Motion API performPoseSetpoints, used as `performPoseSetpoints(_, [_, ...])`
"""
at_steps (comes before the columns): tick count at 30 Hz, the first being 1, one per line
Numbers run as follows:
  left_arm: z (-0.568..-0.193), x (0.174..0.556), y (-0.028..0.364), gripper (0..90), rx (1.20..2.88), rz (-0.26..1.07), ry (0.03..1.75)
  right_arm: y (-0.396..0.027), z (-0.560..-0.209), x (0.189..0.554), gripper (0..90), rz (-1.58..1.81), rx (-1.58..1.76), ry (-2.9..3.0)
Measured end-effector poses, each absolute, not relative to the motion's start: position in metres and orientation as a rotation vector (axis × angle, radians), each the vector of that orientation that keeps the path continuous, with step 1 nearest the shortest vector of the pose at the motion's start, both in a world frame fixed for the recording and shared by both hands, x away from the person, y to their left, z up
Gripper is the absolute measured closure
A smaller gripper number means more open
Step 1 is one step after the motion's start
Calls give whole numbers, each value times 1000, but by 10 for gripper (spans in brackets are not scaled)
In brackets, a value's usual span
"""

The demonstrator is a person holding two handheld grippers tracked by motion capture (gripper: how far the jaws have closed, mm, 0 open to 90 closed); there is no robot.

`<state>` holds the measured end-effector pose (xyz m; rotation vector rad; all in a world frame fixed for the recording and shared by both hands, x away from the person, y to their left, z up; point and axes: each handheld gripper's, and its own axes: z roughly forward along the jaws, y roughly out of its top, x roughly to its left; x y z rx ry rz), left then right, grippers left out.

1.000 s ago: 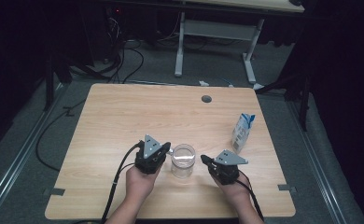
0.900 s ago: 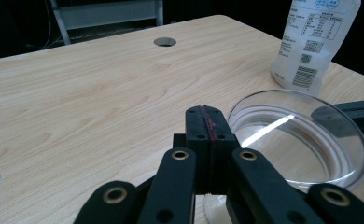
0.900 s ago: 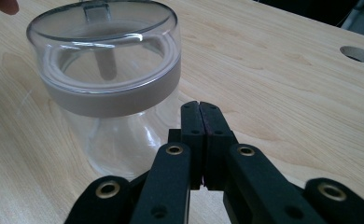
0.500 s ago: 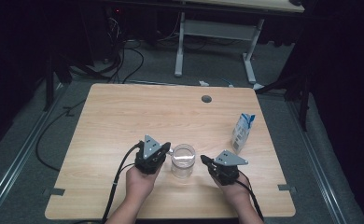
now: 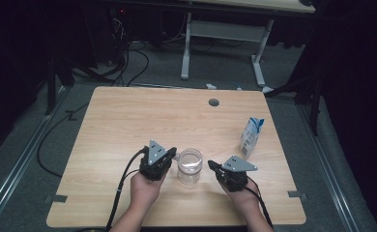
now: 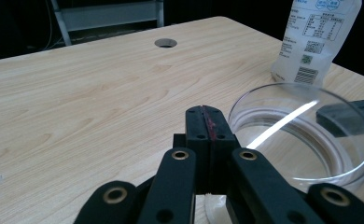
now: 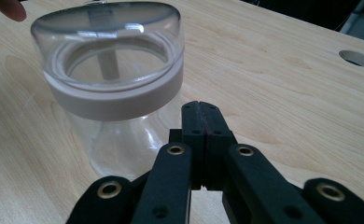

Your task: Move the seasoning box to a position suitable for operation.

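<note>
A clear glass jar [image 5: 190,166] with a clear domed lid and a pale band at the neck stands upright near the table's front middle. My left gripper [image 5: 173,151] rests just left of the jar, its jaws pressed together with nothing between them. In the left gripper view its closed tips [image 6: 207,122] sit beside the jar's rim [image 6: 306,133]. My right gripper [image 5: 210,166] lies to the jar's right, also shut and empty. Its tips [image 7: 202,116] stop short of the jar [image 7: 112,93] in the right gripper view.
A white and blue pouch [image 5: 251,137] stands upright near the right edge of the wooden table [image 5: 143,121], also seen from the left gripper [image 6: 318,37]. A round cable hole [image 5: 213,102] lies at the far middle. Cables trail off the front edge.
</note>
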<state>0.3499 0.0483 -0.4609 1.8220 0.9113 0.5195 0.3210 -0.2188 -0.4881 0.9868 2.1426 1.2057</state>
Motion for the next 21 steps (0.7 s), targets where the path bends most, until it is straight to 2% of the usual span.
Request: performPoseSetpoints(21, [-463,350,49,900,1814,508,917,-201,-470,305,897,1325,884,2119])
